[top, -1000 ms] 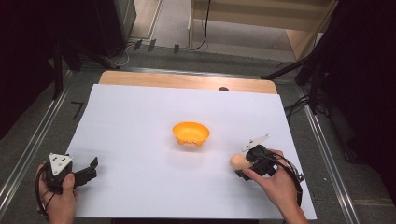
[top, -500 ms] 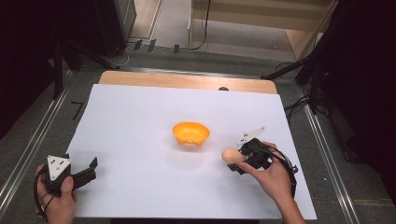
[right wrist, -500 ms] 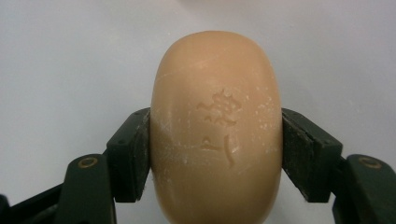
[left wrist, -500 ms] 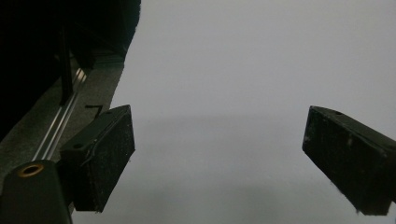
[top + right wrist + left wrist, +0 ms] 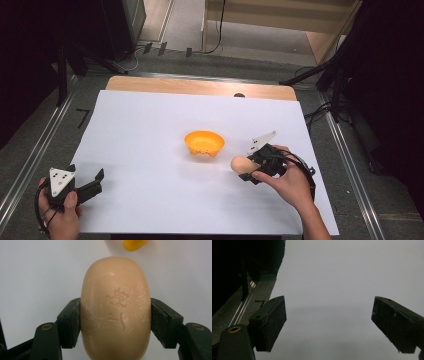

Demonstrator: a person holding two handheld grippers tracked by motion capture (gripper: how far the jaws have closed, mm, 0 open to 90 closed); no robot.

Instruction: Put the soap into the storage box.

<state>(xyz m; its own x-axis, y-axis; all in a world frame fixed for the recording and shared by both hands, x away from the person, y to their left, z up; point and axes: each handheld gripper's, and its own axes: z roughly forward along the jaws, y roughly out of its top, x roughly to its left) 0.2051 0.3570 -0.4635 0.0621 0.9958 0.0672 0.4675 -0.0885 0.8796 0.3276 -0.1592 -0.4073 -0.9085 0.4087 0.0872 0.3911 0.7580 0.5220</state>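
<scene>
A tan oval bar of soap [image 5: 116, 307] with an embossed mark sits clamped between the two black jaws of my right gripper [image 5: 116, 320]. From above, the soap [image 5: 240, 164] is held just right of and below the orange dish [image 5: 204, 143], a little off the white sheet. The dish's edge [image 5: 134, 244] peeks in at the top of the right gripper view. My left gripper [image 5: 95, 181] rests at the sheet's near left corner. Its jaws stand wide apart in the left gripper view [image 5: 329, 325], with nothing between them.
A white sheet [image 5: 150, 125] covers most of the wooden table [image 5: 200, 86]. Metal rails [image 5: 30, 160] run along both sides of the table. A dark strip of floor and rail [image 5: 247, 300] lies left of the sheet's edge.
My right gripper has carried the soap up and to the left, toward the orange dish. The left gripper has stayed in its corner.
</scene>
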